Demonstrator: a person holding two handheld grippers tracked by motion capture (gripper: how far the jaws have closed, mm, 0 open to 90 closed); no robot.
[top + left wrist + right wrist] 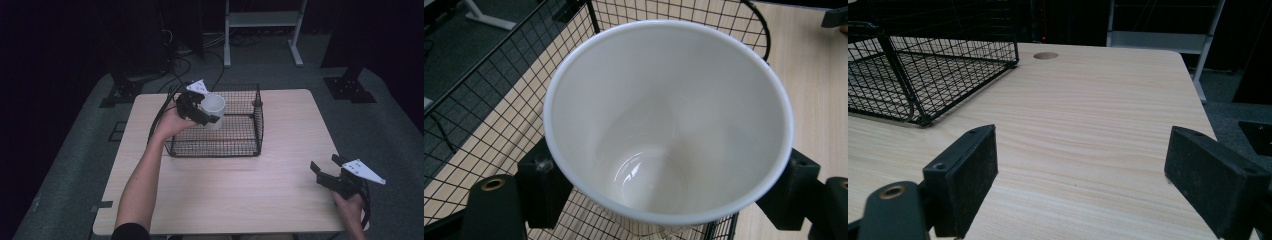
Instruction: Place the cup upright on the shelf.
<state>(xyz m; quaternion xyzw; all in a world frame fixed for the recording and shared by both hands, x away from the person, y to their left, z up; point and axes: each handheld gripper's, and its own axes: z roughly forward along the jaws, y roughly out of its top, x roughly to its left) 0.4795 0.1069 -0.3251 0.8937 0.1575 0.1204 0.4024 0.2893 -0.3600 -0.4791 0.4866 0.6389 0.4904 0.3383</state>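
A white cup hangs over the left part of the black wire basket, with my left gripper shut on its sides. In the left gripper view the cup is empty and tilted toward the camera, a black pad pressed on each side of it, the basket's mesh below and behind. My right gripper rests open near the table's front right corner, held by a hand. In the right gripper view its jaws stand wide apart over bare wood, the gripper pointing toward the basket.
The light wooden table has a round cable hole near its far edge. A white metal stand and dark equipment bases stand on the grey floor beyond. Cables trail off the table's far left.
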